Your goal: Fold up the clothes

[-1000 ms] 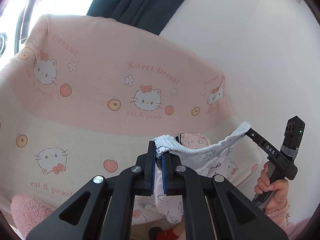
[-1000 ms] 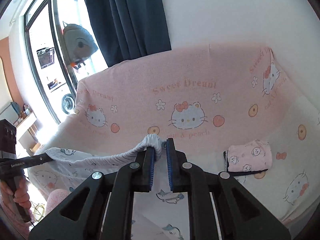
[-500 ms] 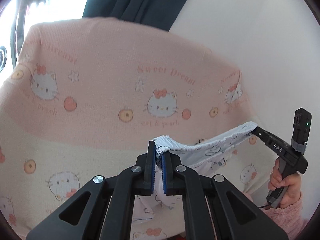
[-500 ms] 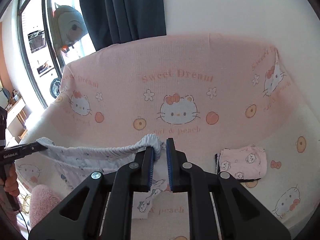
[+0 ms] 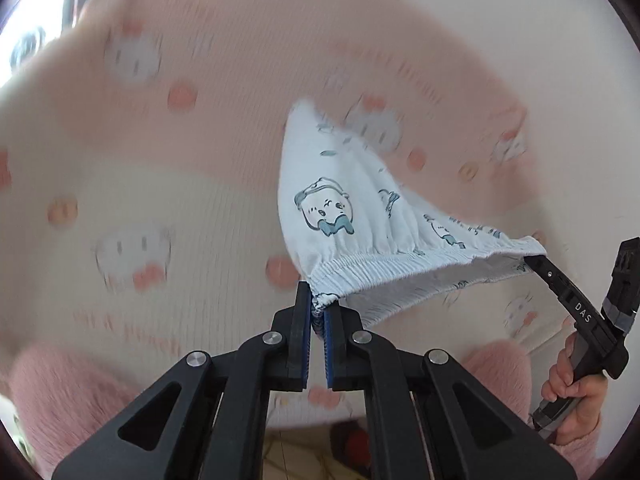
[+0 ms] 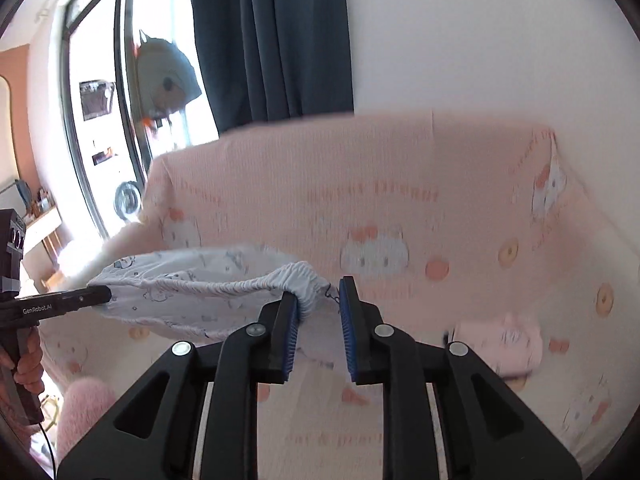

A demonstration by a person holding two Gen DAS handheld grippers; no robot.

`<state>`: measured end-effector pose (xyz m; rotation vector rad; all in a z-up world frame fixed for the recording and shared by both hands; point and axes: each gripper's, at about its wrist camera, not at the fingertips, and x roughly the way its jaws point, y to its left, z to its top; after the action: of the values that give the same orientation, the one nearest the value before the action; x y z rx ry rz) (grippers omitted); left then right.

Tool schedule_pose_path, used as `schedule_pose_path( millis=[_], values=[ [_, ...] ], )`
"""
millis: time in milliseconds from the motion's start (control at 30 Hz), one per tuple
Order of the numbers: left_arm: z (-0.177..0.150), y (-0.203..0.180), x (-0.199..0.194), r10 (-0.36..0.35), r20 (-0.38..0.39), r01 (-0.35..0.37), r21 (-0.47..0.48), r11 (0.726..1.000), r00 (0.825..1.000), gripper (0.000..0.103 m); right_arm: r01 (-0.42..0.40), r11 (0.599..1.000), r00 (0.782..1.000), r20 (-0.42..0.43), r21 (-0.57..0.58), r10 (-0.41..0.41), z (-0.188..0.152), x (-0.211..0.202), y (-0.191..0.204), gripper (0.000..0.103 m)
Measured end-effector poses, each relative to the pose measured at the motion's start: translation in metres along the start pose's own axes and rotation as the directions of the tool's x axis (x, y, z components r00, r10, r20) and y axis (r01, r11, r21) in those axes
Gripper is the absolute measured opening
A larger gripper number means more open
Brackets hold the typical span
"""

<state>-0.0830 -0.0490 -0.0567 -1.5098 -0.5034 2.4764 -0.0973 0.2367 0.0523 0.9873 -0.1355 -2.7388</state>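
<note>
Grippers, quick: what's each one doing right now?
Left gripper: shut on the waistband of the white printed shorts.
Right gripper: opening; waistband between its fingers, no longer pinched.

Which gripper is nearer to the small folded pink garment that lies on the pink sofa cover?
The right gripper. The folded pink garment lies just to its right in the right wrist view. The left gripper is far off at the picture's left edge, at the other end of the white printed shorts.

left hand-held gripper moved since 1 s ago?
Yes. The left hand-held gripper has dropped and tilted down: the sofa cover fills its view, curtain gone. It stays shut on the shorts.
</note>
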Motion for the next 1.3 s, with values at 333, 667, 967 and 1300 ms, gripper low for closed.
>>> schedule_pose_path(
  millis=[333,667,967,1300],
  values=[
    [-0.081,0.012,0.1,0.124,-0.311,-0.075,0.163,0.984,0.942,0.045,0.02,0.989,0.932,-0.36,0.149,0.035,-0.142,0.076,-0.035,0.017],
    [-0.066,-0.065,0.116,0.19,-0.24,0.001,0.622,0.783,0.952,0.045,-0.04,0.996,0.887,-0.457,0.077,0.071,-0.154,0.103,-0.015,0.017],
    [-0.076,-0.064,0.173,0.361,-0.273,-0.078,0.692,0.717,0.892,0.02,-0.022,0.998,0.83,-0.555,0.062,0.053,-0.182,0.12,-0.014,0.025],
    [-0.05,-0.039,0.095,0.258,-0.178,-0.136,0.509,0.85,0.949,0.005,-0.097,0.994,0.838,-0.535,0.045,0.106,-0.18,0.125,0.001,0.038]
  ],
)
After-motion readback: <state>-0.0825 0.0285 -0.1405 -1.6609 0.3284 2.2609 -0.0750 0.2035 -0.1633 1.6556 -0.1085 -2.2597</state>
